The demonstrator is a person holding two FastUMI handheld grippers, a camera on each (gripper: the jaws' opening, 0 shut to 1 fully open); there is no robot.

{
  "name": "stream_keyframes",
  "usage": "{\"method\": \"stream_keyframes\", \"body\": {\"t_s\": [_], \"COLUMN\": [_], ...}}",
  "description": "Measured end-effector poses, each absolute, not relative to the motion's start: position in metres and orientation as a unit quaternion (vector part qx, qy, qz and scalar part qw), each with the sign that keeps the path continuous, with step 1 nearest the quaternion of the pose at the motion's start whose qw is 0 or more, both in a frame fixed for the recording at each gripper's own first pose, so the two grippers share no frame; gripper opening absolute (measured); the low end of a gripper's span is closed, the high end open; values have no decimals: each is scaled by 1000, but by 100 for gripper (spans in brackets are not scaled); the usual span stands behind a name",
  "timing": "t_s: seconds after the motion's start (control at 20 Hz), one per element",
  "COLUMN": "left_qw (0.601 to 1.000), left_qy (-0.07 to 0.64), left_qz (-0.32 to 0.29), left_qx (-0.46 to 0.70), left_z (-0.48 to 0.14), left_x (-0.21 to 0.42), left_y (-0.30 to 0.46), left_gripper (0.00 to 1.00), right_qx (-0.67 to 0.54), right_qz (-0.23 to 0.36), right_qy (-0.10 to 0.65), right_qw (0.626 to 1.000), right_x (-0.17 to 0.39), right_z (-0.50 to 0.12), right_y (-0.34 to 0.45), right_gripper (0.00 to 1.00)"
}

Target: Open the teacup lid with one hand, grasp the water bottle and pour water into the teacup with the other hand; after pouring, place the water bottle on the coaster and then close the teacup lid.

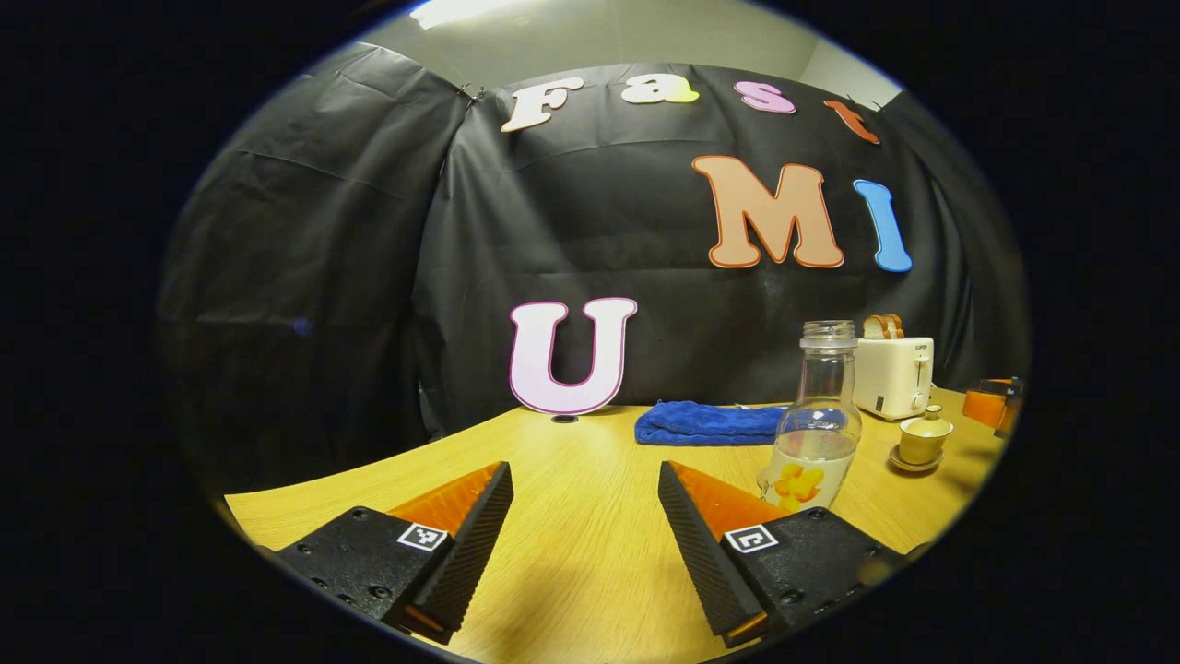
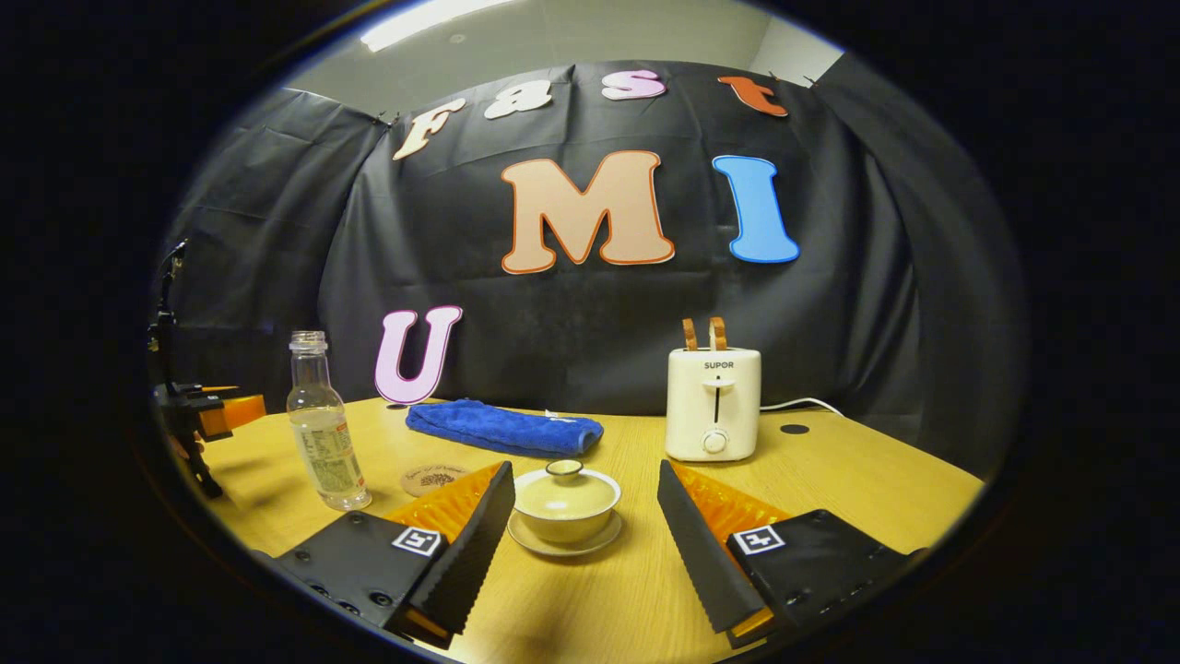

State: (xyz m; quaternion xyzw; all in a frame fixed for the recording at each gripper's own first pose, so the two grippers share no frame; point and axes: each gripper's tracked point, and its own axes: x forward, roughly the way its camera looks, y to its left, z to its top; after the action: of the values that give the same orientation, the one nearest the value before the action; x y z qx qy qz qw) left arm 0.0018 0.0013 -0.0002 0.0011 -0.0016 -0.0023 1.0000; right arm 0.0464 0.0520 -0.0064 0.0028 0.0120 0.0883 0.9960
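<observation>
Nothing's started yet: teacup lid on at 12 o'clock of the wide-open right gripper; left gripper wide too, water bottle untouched at 1 o'clock.

"SUPOR" on the toaster front, bottle label unreadable

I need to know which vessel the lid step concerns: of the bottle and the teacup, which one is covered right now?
The teacup: its lid sits in place, knob up, on the cup on its saucer. The water bottle stands with a bare, uncapped neck.
</observation>
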Motion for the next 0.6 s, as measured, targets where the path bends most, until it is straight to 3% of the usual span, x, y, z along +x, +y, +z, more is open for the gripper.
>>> {"method": "stream_keyframes", "body": {"t_s": [0.6], "left_qw": [1000], "left_qy": [-1], "left_qz": [-2], "left_qx": [2], "left_z": [0], "left_x": [2], "left_y": [2], "left_gripper": [93], "right_qx": [-6], "right_qz": [112], "right_qy": [71], "right_qw": [991], "right_x": [101], "right_z": [-28], "right_y": [78], "right_gripper": [96]}}
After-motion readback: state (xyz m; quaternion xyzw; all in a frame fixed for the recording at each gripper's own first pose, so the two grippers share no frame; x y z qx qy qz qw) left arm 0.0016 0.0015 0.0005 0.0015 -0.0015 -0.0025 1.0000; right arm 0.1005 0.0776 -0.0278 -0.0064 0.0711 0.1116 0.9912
